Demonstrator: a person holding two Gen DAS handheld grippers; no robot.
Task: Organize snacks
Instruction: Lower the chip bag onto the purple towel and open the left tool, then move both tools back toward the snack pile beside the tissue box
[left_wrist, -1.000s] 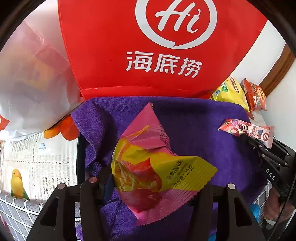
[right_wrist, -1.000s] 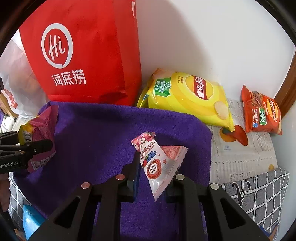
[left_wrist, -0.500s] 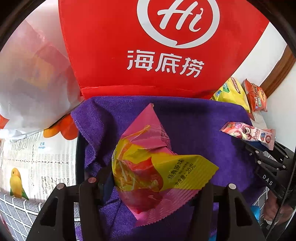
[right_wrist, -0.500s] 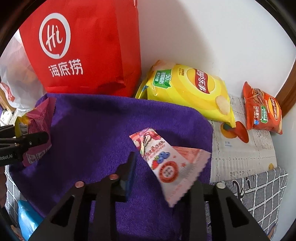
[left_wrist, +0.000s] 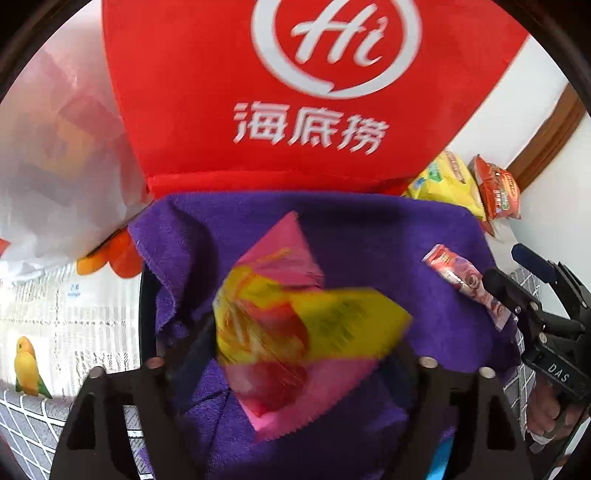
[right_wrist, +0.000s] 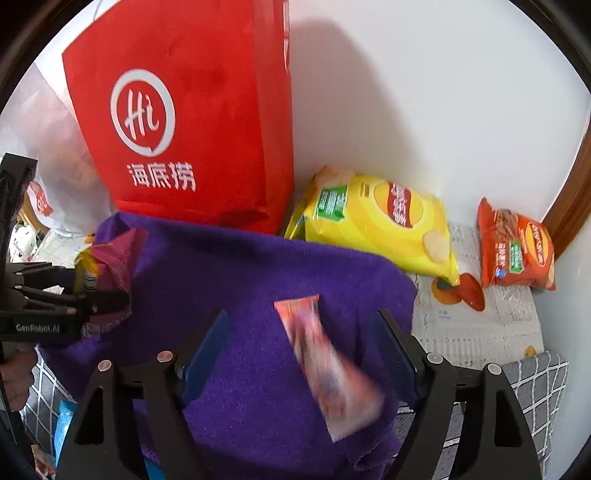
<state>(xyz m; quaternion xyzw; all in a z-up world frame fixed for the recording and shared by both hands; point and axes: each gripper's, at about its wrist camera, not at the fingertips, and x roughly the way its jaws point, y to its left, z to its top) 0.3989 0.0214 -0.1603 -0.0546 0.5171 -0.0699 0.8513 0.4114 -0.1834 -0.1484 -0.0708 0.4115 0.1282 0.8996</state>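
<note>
In the left wrist view a pink and yellow snack packet (left_wrist: 295, 325) shows blurred between the fingers of my left gripper (left_wrist: 295, 354), just over the purple towel (left_wrist: 388, 236). Its jaws are opening and the pads stand off the packet. In the right wrist view a small pink and white snack bar packet (right_wrist: 325, 365), also blurred, lies loose between the blue pads (right_wrist: 207, 354) of my right gripper (right_wrist: 301, 350). Those jaws are opening too, wide of the packet. Each gripper shows in the other view: the right gripper (left_wrist: 506, 264) and the left gripper (right_wrist: 107, 284).
A tall red paper bag (right_wrist: 192, 122) stands behind the towel against the white wall. Right of it lie a big yellow crisp bag (right_wrist: 376, 221) and an orange crisp bag (right_wrist: 517, 251) on a printed table cover (right_wrist: 491, 325). A white plastic bag (left_wrist: 55, 158) sits at the left.
Both grippers went from shut on their packets to jaws spread wide. The snack bar slipped from upright to lying slanted between the right fingers; the pink and yellow packet now blurs as it drops.
</note>
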